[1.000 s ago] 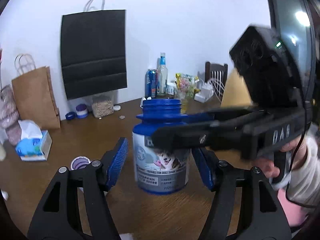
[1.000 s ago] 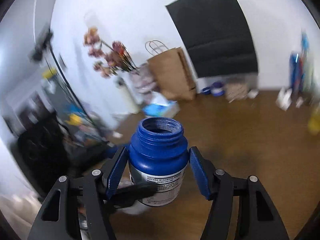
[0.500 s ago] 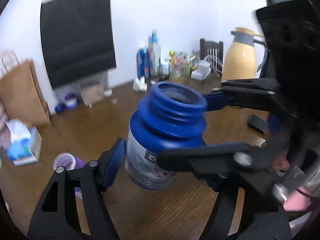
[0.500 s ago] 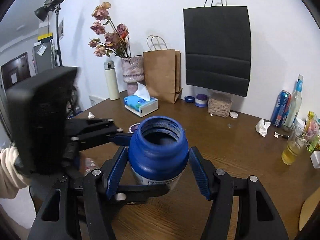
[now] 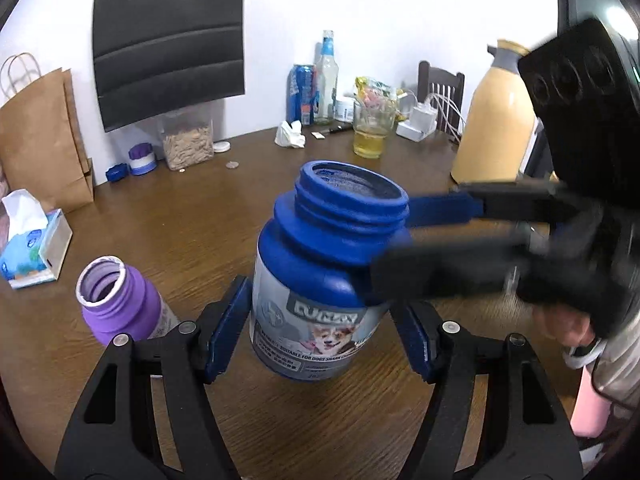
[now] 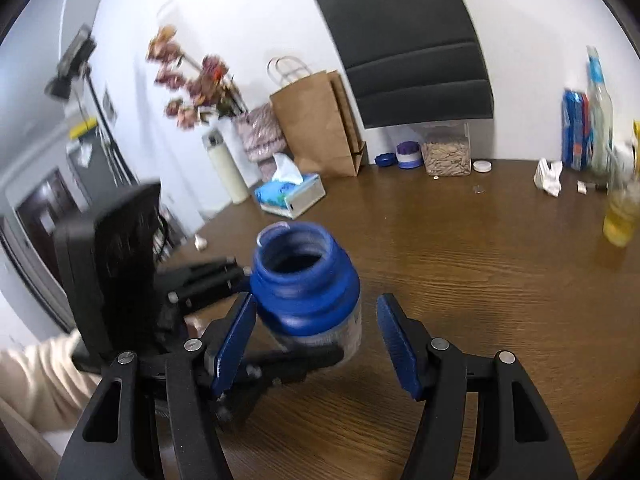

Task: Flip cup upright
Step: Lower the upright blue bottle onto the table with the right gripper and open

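Note:
The cup is a blue lidless jar (image 5: 324, 280) with a dog label. It stands mouth up on the wooden table (image 5: 200, 216). My left gripper (image 5: 322, 320) is open, its blue pads flanking the jar's lower body with narrow gaps. In the left wrist view my right gripper (image 5: 392, 244) comes in from the right, blurred, with only its fingertips beside the jar's shoulder. In the right wrist view the jar (image 6: 308, 280) sits just past my open right gripper (image 6: 316, 320), with a gap at the right pad. One of the left fingers (image 6: 304, 358) crosses the jar's base.
An open purple bottle (image 5: 120, 304) stands left of the jar. A tissue box (image 5: 32, 256), brown paper bag (image 5: 40, 140), seed container (image 5: 188, 144), glass of yellow drink (image 5: 370, 136) and yellow jug (image 5: 496, 120) line the table's back. A hand (image 5: 568, 320) holds the right gripper.
The right gripper, shut on the jar a second ago, has let go and drawn back to the right. The jar now stands between the left gripper's fingers.

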{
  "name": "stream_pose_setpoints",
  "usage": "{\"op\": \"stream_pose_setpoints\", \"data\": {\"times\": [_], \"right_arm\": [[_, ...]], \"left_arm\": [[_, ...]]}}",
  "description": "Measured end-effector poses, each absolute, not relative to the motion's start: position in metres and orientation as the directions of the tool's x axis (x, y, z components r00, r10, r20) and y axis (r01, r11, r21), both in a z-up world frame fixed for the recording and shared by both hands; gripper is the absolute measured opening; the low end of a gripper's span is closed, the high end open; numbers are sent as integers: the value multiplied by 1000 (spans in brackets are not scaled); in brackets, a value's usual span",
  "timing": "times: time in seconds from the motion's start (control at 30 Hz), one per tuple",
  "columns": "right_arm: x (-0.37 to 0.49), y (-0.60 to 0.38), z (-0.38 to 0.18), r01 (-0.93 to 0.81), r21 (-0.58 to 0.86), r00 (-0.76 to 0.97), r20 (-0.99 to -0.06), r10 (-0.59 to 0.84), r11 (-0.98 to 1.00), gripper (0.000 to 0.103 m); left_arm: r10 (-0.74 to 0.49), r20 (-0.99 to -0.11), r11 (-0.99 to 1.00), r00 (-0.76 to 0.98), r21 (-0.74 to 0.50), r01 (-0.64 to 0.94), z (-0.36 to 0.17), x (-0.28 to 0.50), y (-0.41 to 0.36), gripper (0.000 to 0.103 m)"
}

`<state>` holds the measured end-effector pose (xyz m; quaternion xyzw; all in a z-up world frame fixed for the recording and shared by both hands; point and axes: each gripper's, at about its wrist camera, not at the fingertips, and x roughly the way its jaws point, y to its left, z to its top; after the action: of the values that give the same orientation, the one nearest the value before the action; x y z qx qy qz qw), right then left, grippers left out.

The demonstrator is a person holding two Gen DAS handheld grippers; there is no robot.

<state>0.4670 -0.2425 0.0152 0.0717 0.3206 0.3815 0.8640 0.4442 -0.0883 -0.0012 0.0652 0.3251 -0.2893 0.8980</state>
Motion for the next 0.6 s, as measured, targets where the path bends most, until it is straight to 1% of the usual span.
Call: {"op": "stream_pose_setpoints", "data": {"times": [0.07, 0.1, 0.13, 0.17, 0.27, 0.3, 0.33, 0.4, 0.47, 0.5, 0.53, 0.6], "right_arm": [[471, -246, 17, -607, 400, 498, -481, 721, 687, 67], [472, -245, 18, -608, 402, 497, -480, 723, 685, 65], [472, -243, 19, -617, 396, 491, -481, 726, 680, 58], [470, -241, 20, -623, 390, 493, -478, 727, 678, 58], [460, -229, 19, -633, 318, 509, -516, 689, 706, 57], [456, -225, 18, -637, 295, 516, -523, 678, 712, 57], [453, -224, 17, -640, 280, 520, -528, 672, 715, 57], [447, -220, 15, -644, 237, 535, -541, 649, 728, 57], [441, -217, 11, -638, 180, 561, -557, 612, 749, 57], [439, -215, 9, -636, 162, 567, -566, 598, 755, 57], [437, -214, 6, -630, 142, 574, -577, 581, 763, 57], [436, -212, 0, -626, 114, 578, -597, 557, 772, 57]], "left_arm": [[-468, -620, 821, 630, -40, 570, -1, 441, -93, 65], [-467, -614, 820, 636, -32, 571, 0, 439, -94, 65], [-468, -615, 819, 635, -31, 573, 1, 438, -95, 64], [-470, -615, 818, 633, -33, 574, 1, 438, -95, 63], [-469, -641, 813, 607, -44, 581, -2, 438, -95, 63], [-464, -657, 816, 595, -55, 576, -3, 438, -93, 65], [-463, -667, 817, 584, -65, 573, -4, 438, -92, 70], [-474, -679, 816, 560, -100, 570, -5, 436, -84, 77], [-476, -685, 818, 552, -114, 564, -6, 431, -77, 80], [-465, -699, 821, 543, -110, 560, -8, 430, -74, 87], [-447, -714, 828, 538, -102, 552, -10, 428, -71, 90], [-436, -719, 836, 541, -101, 539, -12, 422, -63, 91]]}}
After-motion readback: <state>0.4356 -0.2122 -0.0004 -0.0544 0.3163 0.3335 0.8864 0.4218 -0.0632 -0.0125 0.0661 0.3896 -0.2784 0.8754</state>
